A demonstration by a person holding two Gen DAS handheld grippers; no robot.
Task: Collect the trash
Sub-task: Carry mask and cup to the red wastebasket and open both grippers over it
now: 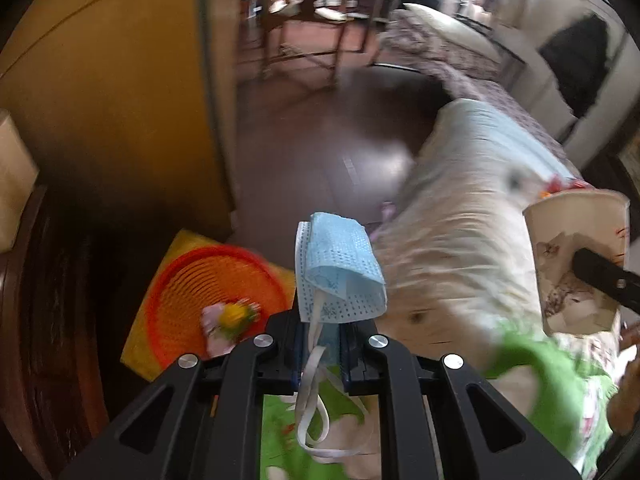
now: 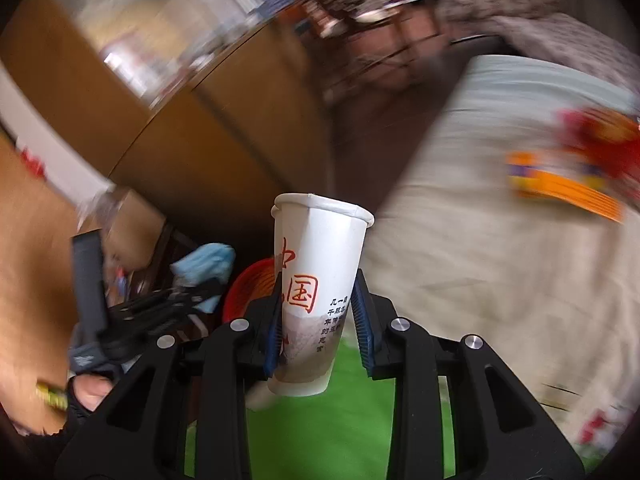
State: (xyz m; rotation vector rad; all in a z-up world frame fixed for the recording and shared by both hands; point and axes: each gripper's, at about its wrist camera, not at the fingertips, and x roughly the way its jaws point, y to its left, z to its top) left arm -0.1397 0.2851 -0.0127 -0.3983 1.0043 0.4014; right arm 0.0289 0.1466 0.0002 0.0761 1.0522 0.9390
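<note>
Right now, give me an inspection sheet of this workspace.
Surface: bed with a cream quilt and a green floral cover at the near edge.
Job's things: blue face mask, ear loops dangling; white paper cup with red characters; orange basket on a yellow mat, already holding a crumpled wrapper.
Clutter: orange and red packet on the quilt, blurred.
Grippers: left gripper shut on the mask; right gripper shut on the cup, blue fingers against its sides.
Cables: nothing seen.
Surroundings: wooden wardrobe, dark floor, chairs and table beyond, all blurred.
</note>
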